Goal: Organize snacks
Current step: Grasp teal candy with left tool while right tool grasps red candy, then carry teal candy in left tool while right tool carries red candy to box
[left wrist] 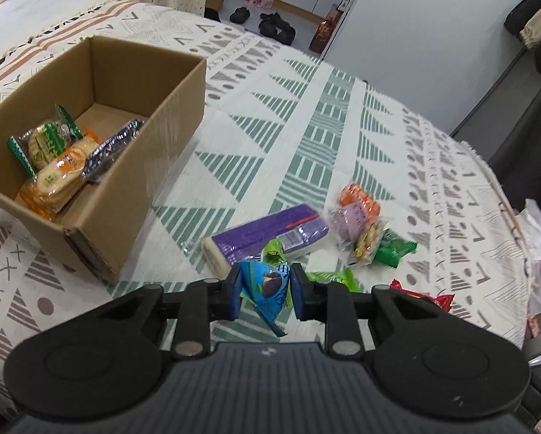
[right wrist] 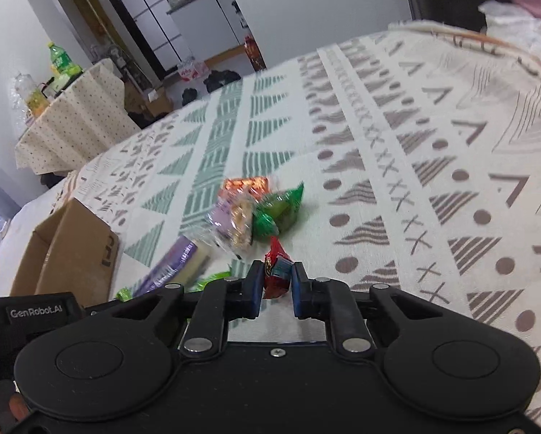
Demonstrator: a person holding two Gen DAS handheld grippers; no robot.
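My left gripper (left wrist: 265,291) is shut on a blue snack packet (left wrist: 267,289), held above the patterned tablecloth. To its left stands an open cardboard box (left wrist: 154,144) holding a green-wrapped cracker pack (left wrist: 46,141), an orange-wrapped one (left wrist: 59,177) and a dark blue packet (left wrist: 107,152). Ahead on the cloth lie a purple wafer bar (left wrist: 267,238) and a small heap of packets (left wrist: 368,224). My right gripper (right wrist: 277,282) is shut on a red snack packet (right wrist: 276,273), lifted off the cloth. Beyond it lies the same heap (right wrist: 256,209), with the purple bar (right wrist: 176,264) and the box (right wrist: 71,249) to the left.
The bed-like surface under the tablecloth (left wrist: 306,126) drops off at the far and right edges. Green wrappers (left wrist: 335,276) and a red packet (left wrist: 426,296) lie beside the left gripper. A side table with bottles (right wrist: 60,61) stands beyond the far edge. Shoes (left wrist: 274,25) sit on the floor.
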